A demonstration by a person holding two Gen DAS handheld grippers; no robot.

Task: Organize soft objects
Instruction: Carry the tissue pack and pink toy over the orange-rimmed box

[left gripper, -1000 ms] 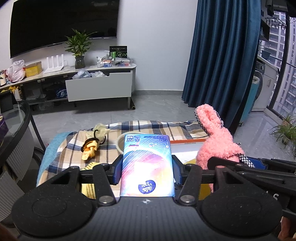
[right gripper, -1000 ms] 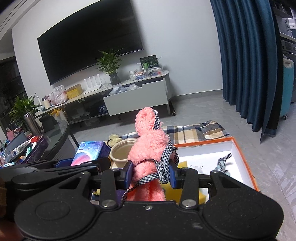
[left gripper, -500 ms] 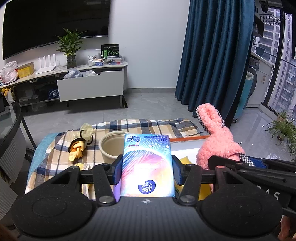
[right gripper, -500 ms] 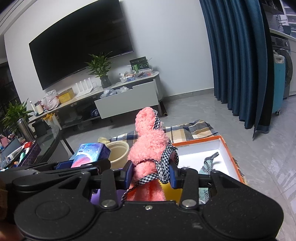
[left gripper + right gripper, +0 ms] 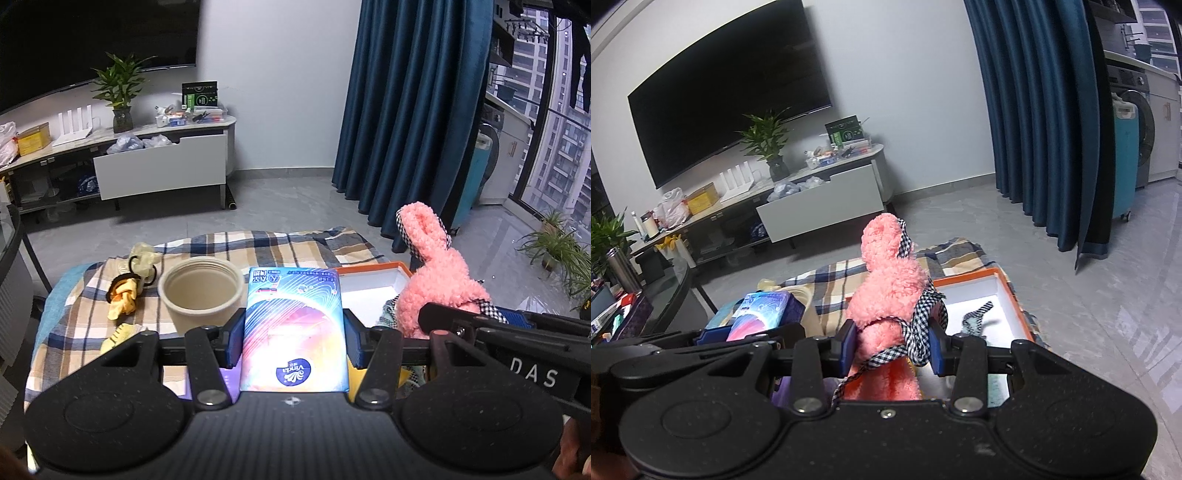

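Observation:
My left gripper (image 5: 294,341) is shut on a blue and pink tissue pack (image 5: 294,325), held above the plaid cloth (image 5: 258,245). My right gripper (image 5: 892,341) is shut on a pink plush toy with a checked ribbon (image 5: 890,280), held above the orange-rimmed white box (image 5: 1004,291). The plush also shows at the right of the left wrist view (image 5: 432,273), and the tissue pack shows at the left of the right wrist view (image 5: 761,310). A checked cloth piece (image 5: 977,314) lies in the box.
A beige bowl (image 5: 201,291) stands on the cloth left of the tissue pack. Yellow soft items (image 5: 127,291) lie further left. A glass table (image 5: 668,288) is on the left. A TV stand (image 5: 122,162) and blue curtains (image 5: 413,110) stand behind.
Both grippers have moved right and forward with their loads. The bowl and yellow items have slid left in the left wrist view, and more of the box shows.

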